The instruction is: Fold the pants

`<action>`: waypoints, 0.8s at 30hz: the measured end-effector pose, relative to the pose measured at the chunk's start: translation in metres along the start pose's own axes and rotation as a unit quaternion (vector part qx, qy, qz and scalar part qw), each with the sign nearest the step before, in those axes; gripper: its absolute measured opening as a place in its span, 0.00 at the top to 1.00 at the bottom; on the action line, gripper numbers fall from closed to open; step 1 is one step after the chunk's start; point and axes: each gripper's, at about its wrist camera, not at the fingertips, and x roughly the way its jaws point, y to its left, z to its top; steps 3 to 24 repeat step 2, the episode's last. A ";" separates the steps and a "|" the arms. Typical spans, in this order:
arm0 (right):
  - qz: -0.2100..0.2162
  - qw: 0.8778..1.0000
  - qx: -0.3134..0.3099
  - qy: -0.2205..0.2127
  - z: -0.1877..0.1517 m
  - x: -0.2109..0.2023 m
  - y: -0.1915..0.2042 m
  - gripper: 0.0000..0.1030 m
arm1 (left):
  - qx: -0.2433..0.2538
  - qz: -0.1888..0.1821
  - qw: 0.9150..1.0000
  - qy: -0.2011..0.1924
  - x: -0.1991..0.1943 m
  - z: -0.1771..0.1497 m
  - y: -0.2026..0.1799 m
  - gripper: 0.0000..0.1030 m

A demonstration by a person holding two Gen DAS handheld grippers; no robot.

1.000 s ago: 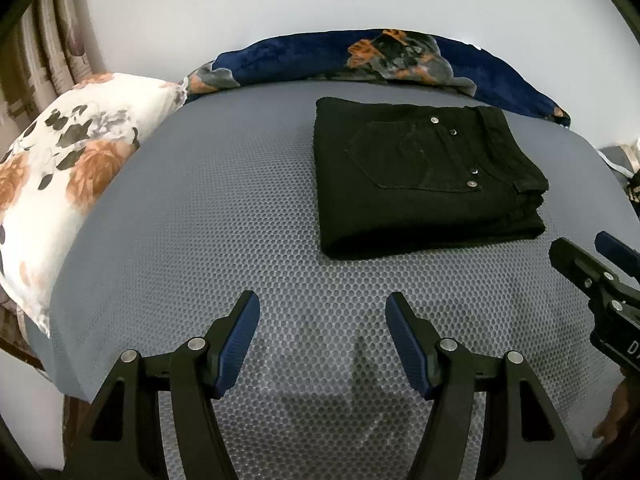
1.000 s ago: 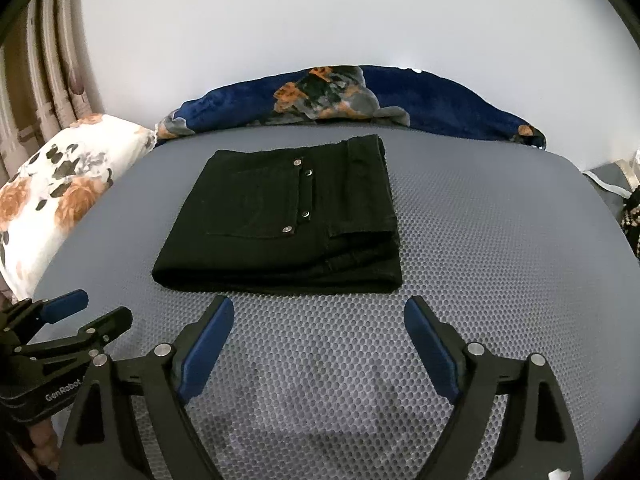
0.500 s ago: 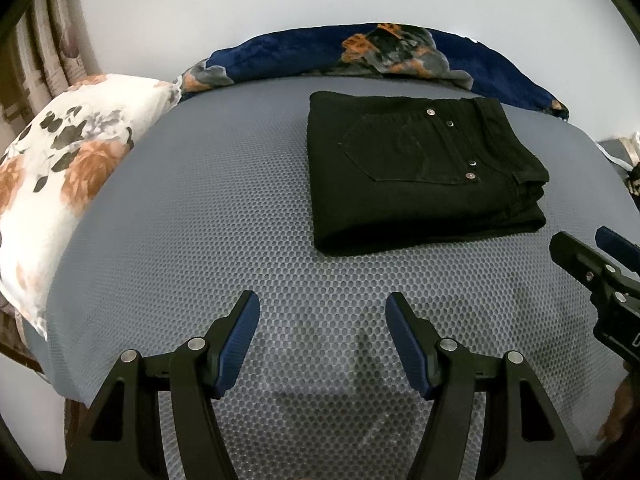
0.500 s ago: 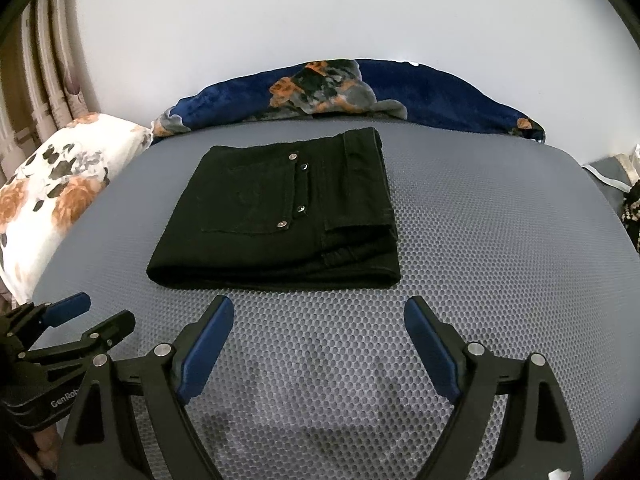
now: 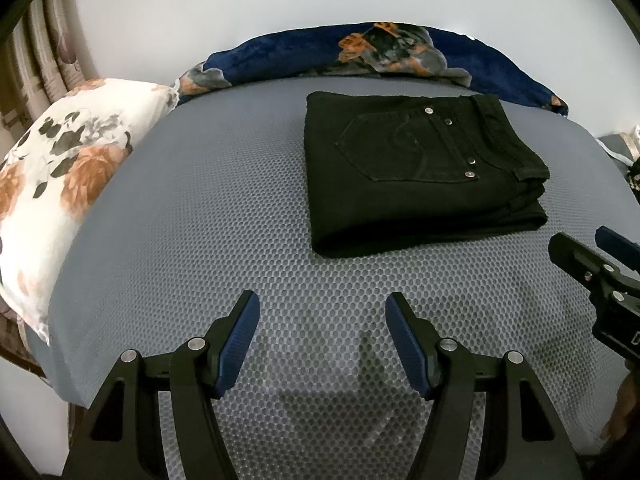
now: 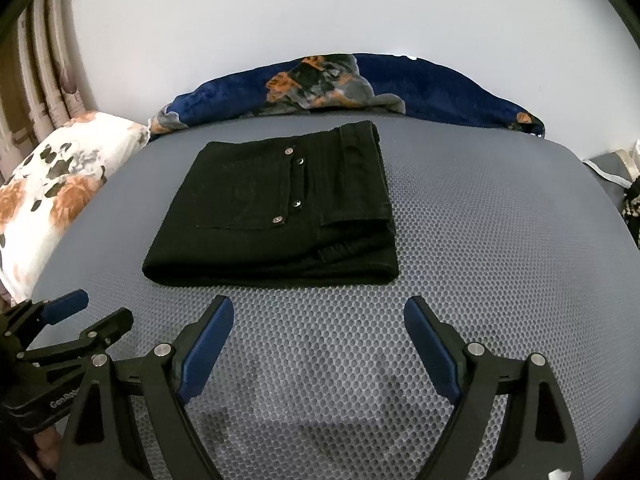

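**Folded pants on bed, both jaws empty**

Bed [image 5: 208, 208] covered in grey honeycomb-mesh fabric; it fills the ground ahead of and beneath both sets of jaws. Plain white wall behind. Pleated curtain [image 6: 36, 80] at far left of the room. White pillow with orange and grey flowers [image 5: 60, 168] lies at the bed's left edge, well left of the jaws. Navy floral blanket [image 6: 360, 84] is bunched along the far edge of the bed against the wall, beyond the pants.

Black pants [image 6: 280, 208] lie folded into a compact rectangle, back pocket and metal rivets facing up, waistband toward the right. They sit flat on the bed, just ahead of the right gripper [image 6: 320, 320] and ahead and to the right of the left gripper [image 5: 320, 312].

Left gripper: jaws apart, nothing between them, only mesh below. Right gripper: jaws spread wider, also empty, clear of the pants' near edge. Each gripper shows at the edge of the other's view.

No containers seen.
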 end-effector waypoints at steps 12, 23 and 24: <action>-0.001 1.000 0.000 0.000 -0.001 0.000 0.000 0.17 | -0.001 -0.002 1.000 0.001 -0.001 0.000 0.001 0.36; -0.001 1.000 0.000 0.000 -0.001 0.000 0.000 0.17 | -0.001 -0.002 1.000 0.001 -0.001 0.000 0.001 0.36; -0.001 1.000 0.000 0.000 -0.001 0.000 0.000 0.17 | -0.001 -0.002 1.000 0.001 -0.001 0.000 0.001 0.36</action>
